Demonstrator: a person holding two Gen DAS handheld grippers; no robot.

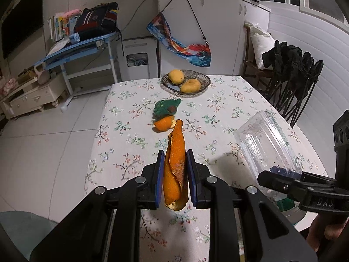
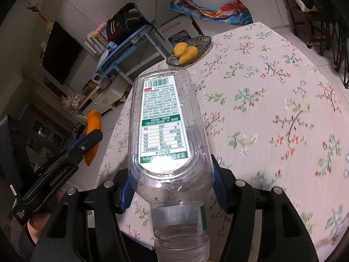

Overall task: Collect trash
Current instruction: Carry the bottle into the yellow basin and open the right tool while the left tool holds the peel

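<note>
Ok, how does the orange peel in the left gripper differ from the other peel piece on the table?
The held orange peel is a long curled strip, clamped in the left hand-held gripper and lifted off the tablecloth. The loose peel piece is shorter and cupped, lying on the cloth beside a green wrapper, untouched. Both are bright orange rind, and both count as trash.

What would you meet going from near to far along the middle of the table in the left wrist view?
Long orange peel strip clamped in the left gripper → curled orange peel piece → crumpled green wrapper → woven dish holding two yellow mangoes.
</note>
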